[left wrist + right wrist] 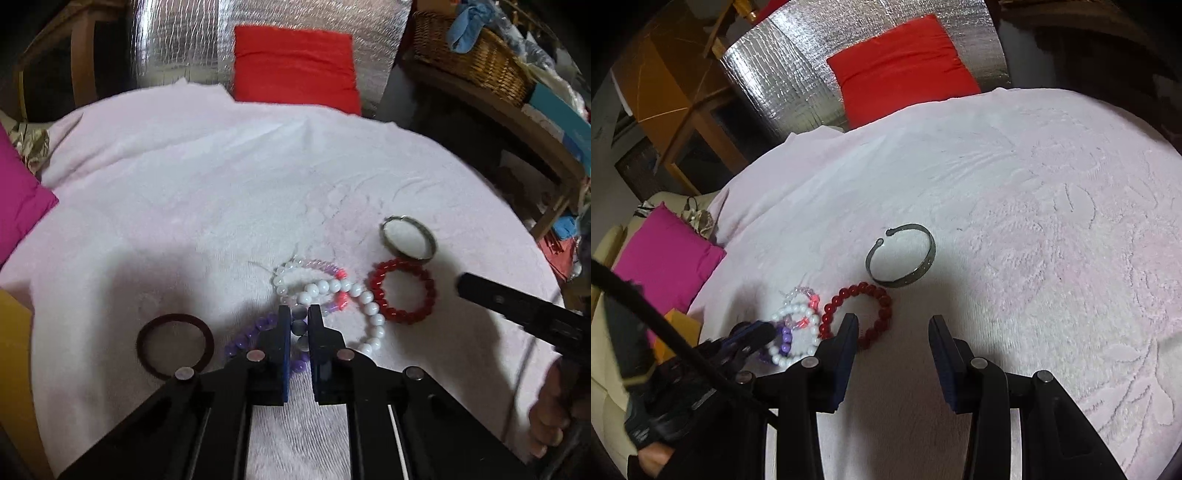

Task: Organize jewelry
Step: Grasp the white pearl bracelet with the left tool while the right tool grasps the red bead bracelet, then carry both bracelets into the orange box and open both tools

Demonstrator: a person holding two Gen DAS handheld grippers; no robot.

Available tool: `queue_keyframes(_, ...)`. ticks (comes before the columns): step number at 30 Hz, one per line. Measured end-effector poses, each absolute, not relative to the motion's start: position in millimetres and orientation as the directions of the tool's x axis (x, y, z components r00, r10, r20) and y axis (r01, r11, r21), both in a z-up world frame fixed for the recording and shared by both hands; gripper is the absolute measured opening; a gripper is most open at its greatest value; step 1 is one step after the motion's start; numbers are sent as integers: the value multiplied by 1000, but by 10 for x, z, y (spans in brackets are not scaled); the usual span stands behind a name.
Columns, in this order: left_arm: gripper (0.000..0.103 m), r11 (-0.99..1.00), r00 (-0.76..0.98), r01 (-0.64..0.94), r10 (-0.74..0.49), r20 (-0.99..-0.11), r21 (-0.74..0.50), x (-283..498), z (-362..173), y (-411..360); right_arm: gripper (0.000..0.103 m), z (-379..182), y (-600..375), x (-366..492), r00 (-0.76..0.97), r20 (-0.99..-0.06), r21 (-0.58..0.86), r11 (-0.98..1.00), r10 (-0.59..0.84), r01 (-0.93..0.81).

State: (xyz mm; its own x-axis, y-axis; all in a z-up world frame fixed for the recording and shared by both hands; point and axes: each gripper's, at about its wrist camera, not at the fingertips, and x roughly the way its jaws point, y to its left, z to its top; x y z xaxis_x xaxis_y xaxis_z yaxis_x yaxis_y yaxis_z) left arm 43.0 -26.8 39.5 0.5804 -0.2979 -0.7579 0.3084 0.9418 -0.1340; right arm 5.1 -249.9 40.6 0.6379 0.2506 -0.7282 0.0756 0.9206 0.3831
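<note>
My left gripper (299,314) is shut on the white bead bracelet (354,291), pinching a few of its beads between the jaws. That bracelet lies tangled with a purple bead bracelet (240,343) and a pink clear bracelet (328,267) on the pale pink towel (221,184). A red bead bracelet (402,291) and a silver cuff bangle (408,240) lie to the right. A dark brown ring bangle (175,345) lies to the left. My right gripper (894,321) is open and empty, just above the towel, beside the red bead bracelet (860,314) and short of the silver cuff (901,260).
A red cushion (295,70) stands at the back against silver foil. A magenta cushion (18,199) lies at the left edge. A wicker basket (469,55) sits on a wooden shelf at the right. The towel (1052,240) stretches far to the right.
</note>
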Motion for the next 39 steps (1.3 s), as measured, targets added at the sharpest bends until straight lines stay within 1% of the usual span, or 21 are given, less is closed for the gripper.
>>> queue_keyframes(5,9,936,608,327,-314,-729,-130,259,572,-177,43,388,-2373,110,638,-735,348,935,227,68)
queue_keyframes(11,9,934,611,339,-310,-729,-113,95,644,-70,44,268,-2244,220,621,-765,279,957,171,81)
queue_keyframes(13,9,935,609,336,-305,-732,-110,68,644,-27,39,265,-2175,236,634,-761,235,969,136,74)
queue_keyframes(18,9,944,603,309,-289,-744,-116,39,629,91,10,235,-1955,251,646,-763,58,998,18,40)
queue_keyframes(21,9,945,605,308,-286,-743,-113,26,634,117,10,258,-1894,213,654,-757,16,1000,-3,23)
queue_keyframes(25,9,945,609,307,-286,-740,-113,-6,658,154,10,365,-1903,130,683,-731,11,1000,0,12)
queue_keyframes(29,9,948,617,298,-282,-734,-113,-59,684,228,10,535,-1971,-10,716,-696,84,996,51,10)
queue_keyframes(32,9,952,625,284,-273,-732,-113,-102,706,291,10,642,-1969,-96,739,-669,112,994,81,-7)
queue_keyframes(39,9,960,645,241,-267,-716,-141,-194,783,410,10,847,-1796,-367,769,-610,186,978,191,-95)
